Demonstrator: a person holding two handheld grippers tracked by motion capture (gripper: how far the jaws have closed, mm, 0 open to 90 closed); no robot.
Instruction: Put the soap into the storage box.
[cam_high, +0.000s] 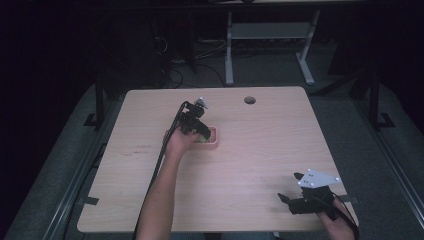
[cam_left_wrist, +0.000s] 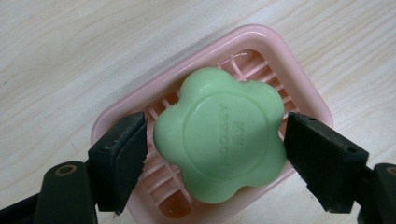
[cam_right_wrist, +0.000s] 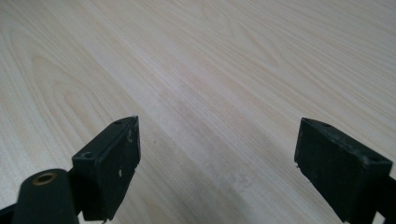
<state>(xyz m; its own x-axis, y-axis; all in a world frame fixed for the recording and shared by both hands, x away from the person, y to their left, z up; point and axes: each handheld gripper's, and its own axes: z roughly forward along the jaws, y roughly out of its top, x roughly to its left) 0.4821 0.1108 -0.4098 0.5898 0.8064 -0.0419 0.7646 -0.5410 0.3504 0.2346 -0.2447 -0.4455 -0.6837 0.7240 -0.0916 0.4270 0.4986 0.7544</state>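
Left hand-held gripper (cam_left_wrist: 212, 154): jaws spread wide either side of the green flower-shaped soap (cam_left_wrist: 220, 133), which lies in the pink soap dish (cam_left_wrist: 299, 70) on the worktop (cam_high: 260, 150); neither jaw visibly grips it. Closing off-centre could squeeze the slick soap out or catch the dish rim. Right hand-held gripper (cam_right_wrist: 217, 163): wide open, empty, over bare wood.

A pale wooden bench (cam_high: 260, 150) with rounded corners stands in a dim room, a round cable hole (cam_high: 249, 100) near its far edge. Grey floor (cam_high: 270, 67) surrounds it. Beyond the far side, white legs of another desk (cam_high: 229, 50) rise into darkness, with black cables (cam_high: 172, 70) tangled on the floor at the far left.
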